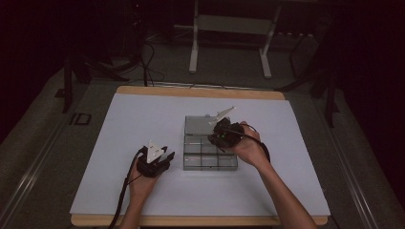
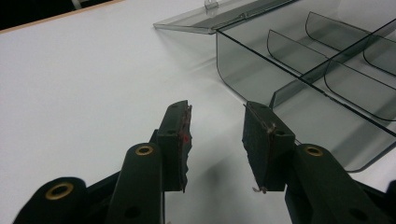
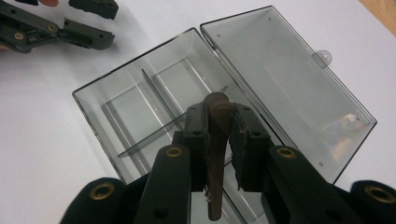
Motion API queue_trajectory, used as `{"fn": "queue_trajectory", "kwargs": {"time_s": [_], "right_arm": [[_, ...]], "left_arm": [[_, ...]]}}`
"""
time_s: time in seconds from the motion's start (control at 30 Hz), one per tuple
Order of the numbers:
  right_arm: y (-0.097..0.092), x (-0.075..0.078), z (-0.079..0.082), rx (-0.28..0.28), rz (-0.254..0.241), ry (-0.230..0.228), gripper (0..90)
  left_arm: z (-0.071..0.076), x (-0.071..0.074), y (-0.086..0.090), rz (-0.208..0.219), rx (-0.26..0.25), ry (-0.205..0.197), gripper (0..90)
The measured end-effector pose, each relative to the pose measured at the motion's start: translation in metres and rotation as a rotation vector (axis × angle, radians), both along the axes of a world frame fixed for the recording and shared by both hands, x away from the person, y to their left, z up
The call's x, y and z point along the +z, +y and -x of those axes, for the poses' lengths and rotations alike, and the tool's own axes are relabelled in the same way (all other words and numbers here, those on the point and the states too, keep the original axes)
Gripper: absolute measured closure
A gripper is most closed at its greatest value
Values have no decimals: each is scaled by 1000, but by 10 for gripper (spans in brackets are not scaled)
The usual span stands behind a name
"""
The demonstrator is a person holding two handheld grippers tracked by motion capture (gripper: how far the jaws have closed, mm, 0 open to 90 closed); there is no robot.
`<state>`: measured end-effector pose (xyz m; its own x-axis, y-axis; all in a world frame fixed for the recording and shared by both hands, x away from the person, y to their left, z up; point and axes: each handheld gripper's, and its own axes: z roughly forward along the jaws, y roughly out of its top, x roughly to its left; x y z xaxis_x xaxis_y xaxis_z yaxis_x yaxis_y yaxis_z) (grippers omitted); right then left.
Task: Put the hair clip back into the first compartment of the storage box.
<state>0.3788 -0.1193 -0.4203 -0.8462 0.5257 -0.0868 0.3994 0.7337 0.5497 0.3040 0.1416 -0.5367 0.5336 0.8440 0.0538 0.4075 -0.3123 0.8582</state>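
A smoky clear compartment box [image 1: 210, 168] lies at the middle of the white mat with its lid [image 1: 196, 125] folded flat open behind it. My right gripper [image 1: 213, 139] hovers over the box's far compartments. In the right gripper view it [image 3: 218, 109] is shut on a thin dark brown divider strip [image 3: 216, 154], seen edge-on above the box [image 3: 93, 107] and lid [image 3: 289, 84]. My left gripper [image 1: 166, 155] rests on the mat just left of the box. Its jaws [image 2: 217, 112] stand open and empty, pointing past the box's near corner [image 2: 243, 74].
The white mat [image 1: 143, 114] covers a wooden table whose edge [image 1: 200, 90] shows at the back. Fixed dividers [image 2: 299, 51] split the box into several cells. The other gripper [image 3: 70, 28] lies beyond the box in the right gripper view. A desk frame [image 1: 193, 52] stands on the floor behind.
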Motion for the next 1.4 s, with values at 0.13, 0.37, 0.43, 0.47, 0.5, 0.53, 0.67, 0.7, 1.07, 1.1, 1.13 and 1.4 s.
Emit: {"fn": "queue_trajectory", "kwargs": {"time_s": [0.13, 0.37, 0.43, 0.47, 0.5, 0.53, 0.67, 0.7, 1.07, 1.1, 1.13, 1.4], "right_arm": [[3, 0, -1, 5, 7, -1, 776], [10, 4, 0, 13, 8, -6, 776], [12, 4, 0, 14, 8, -7, 776], [13, 5, 0, 16, 10, -9, 777], [15, 5, 0, 17, 11, -8, 776], [16, 5, 0, 16, 12, -7, 776], [19, 5, -1, 24, 15, -10, 776], [20, 5, -1, 25, 15, -12, 777], [30, 1, -4, 35, 35, -17, 776], [30, 1, -4, 37, 38, -18, 776], [31, 1, -4, 35, 38, -17, 777], [39, -2, -7, 40, 40, -17, 776]], "left_arm": [[0, 0, 0, 0, 0, 0, 614], [0, 0, 0, -3, -1, -1, 614], [0, 0, 0, -2, -2, -1, 614], [0, 0, 0, -1, -1, -1, 614], [0, 0, 0, -1, -1, 0, 614], [0, 0, 0, -1, -1, 0, 614], [0, 0, 0, -1, -1, -1, 614], [0, 0, 0, -1, -1, -1, 614], [0, 0, 0, -2, -1, -1, 614], [0, 0, 0, -3, -1, -1, 614], [0, 0, 0, -3, -1, -2, 614], [0, 0, 0, -2, -2, -1, 614]]}}
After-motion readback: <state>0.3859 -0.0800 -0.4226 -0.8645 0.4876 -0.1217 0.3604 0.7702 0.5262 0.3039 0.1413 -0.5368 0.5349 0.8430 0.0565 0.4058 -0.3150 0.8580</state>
